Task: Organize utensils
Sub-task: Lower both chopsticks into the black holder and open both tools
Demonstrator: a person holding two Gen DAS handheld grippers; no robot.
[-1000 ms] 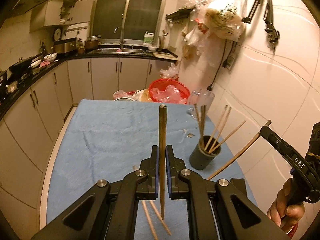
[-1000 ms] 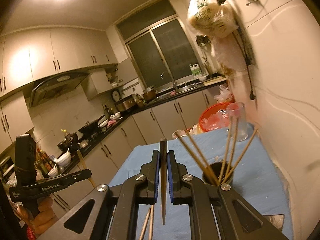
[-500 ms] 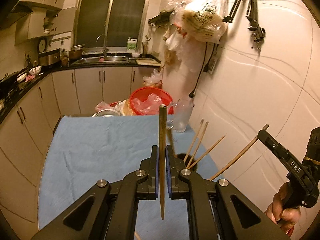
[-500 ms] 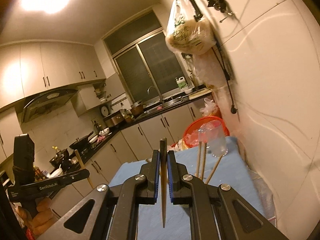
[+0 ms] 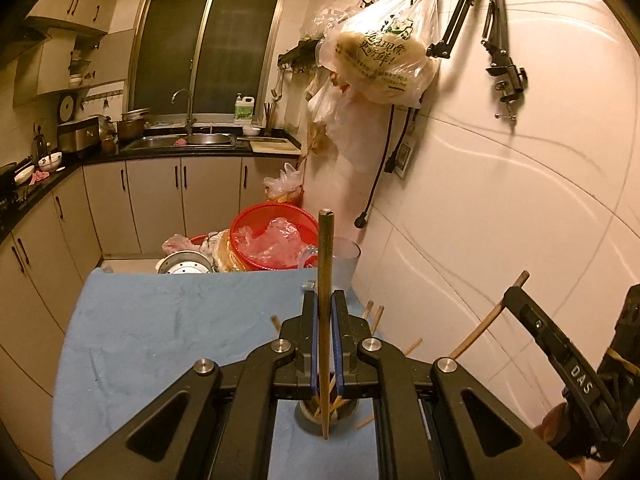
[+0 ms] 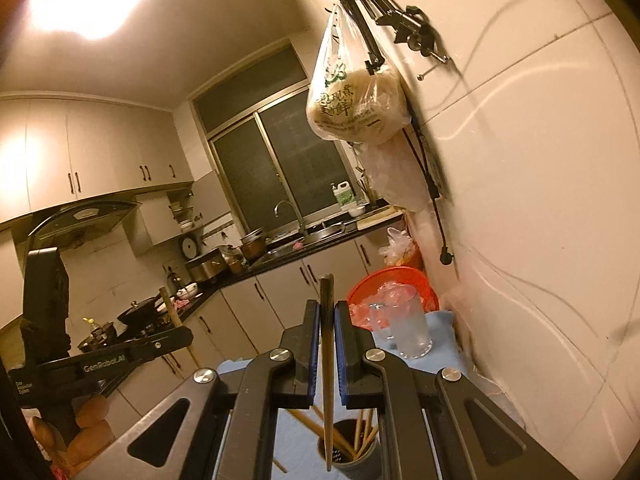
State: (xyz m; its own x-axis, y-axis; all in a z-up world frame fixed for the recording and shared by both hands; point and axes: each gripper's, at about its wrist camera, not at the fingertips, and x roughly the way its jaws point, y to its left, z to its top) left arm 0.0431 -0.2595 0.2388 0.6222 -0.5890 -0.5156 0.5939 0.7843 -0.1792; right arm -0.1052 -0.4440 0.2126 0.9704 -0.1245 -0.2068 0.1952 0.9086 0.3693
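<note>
My left gripper [image 5: 325, 304] is shut on a wooden chopstick [image 5: 325, 264] held upright, its lower tip over the dark grey utensil cup [image 5: 326, 420], which holds several chopsticks. My right gripper [image 6: 327, 312] is shut on another chopstick [image 6: 327, 344], whose lower tip hangs just above the same cup [image 6: 348, 460]. The right gripper also shows at the right of the left wrist view [image 5: 516, 294], its chopstick [image 5: 486, 326] slanting down toward the cup. The left gripper shows at the left of the right wrist view [image 6: 184, 334].
A blue cloth [image 5: 160, 332] covers the table. A clear glass cup [image 6: 408, 328], a red basket [image 5: 272, 236] with plastic bags and a metal pot [image 5: 184, 268] stand at the far end. The tiled wall [image 5: 480, 220] runs close on the right.
Both grippers have moved forward and over the cup with their chopsticks. The cup now lies under the fingers in both views; the loose chopsticks on the cloth are out of sight.
</note>
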